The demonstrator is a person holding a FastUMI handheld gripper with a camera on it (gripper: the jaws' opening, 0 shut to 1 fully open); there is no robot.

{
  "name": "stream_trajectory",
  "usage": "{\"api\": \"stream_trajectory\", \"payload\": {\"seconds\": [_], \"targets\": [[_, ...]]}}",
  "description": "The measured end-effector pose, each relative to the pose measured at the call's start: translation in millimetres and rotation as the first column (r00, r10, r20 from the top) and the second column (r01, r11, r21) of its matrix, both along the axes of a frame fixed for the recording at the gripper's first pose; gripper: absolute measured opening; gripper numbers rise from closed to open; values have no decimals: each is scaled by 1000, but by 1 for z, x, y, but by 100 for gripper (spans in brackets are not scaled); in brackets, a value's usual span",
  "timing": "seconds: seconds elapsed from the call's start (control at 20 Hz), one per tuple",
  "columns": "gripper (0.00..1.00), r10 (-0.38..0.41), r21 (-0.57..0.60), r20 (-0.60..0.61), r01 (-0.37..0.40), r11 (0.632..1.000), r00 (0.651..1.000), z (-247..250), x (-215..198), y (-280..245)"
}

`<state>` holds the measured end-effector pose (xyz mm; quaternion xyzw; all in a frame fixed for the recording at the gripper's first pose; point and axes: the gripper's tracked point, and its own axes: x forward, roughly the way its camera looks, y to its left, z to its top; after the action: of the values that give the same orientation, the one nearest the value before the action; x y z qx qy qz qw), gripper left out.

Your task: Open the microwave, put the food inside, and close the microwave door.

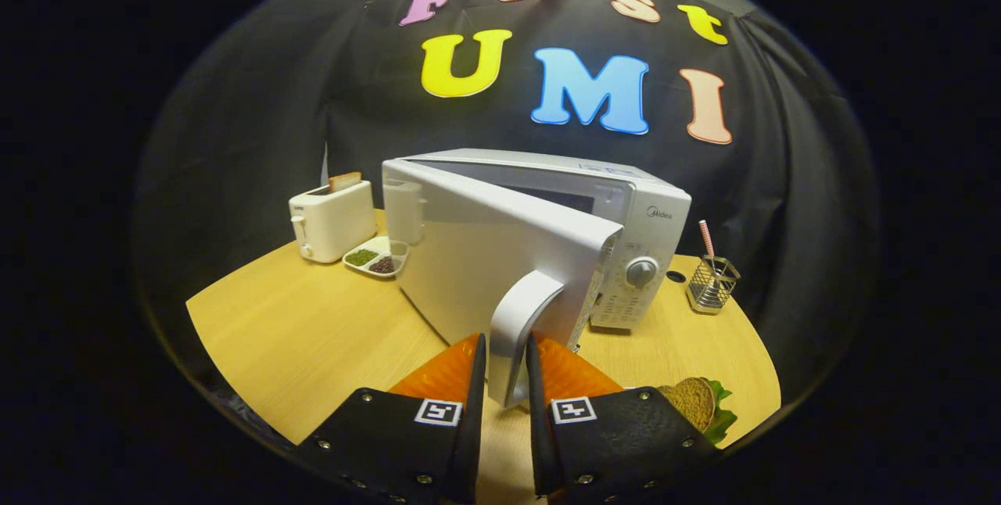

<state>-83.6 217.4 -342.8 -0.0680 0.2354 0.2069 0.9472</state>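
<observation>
A white microwave (pixel 626 216) stands on the wooden table (pixel 313 325), its door (pixel 485 263) swung partly open toward me. The door's curved white handle (pixel 520 317) runs down between my two orange fingers. My gripper (pixel 506 356) is shut on that handle, one finger pressing each side. A sandwich (pixel 696 403) with brown bread and green lettuce lies on the table just right of the right finger, partly hidden behind it. The microwave's inside is hidden by the door.
A white toaster (pixel 332 220) with a slice of bread stands left of the microwave. A small divided dish (pixel 377 257) with green and dark fillings lies beside it. A wire holder (pixel 712 282) with a striped straw stands right of the microwave.
</observation>
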Motion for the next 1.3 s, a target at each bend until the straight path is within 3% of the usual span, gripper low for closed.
{"api": "stream_trajectory", "payload": {"seconds": [0.3, 0.5, 0.7, 1.1, 1.3], "targets": [[28, 56, 17, -70, -55, 998, 996, 11, -40, 33], [33, 116, 38, -122, -112, 993, 986, 19, -74, 67], [34, 209, 4, -110, -210, 978, 972, 21, -101, 103], [32, 286, -62, -80, -291, 955, 955, 18, -134, 164], [32, 390, -20, -71, -392, 920, 918, 19, -152, 211]]}}
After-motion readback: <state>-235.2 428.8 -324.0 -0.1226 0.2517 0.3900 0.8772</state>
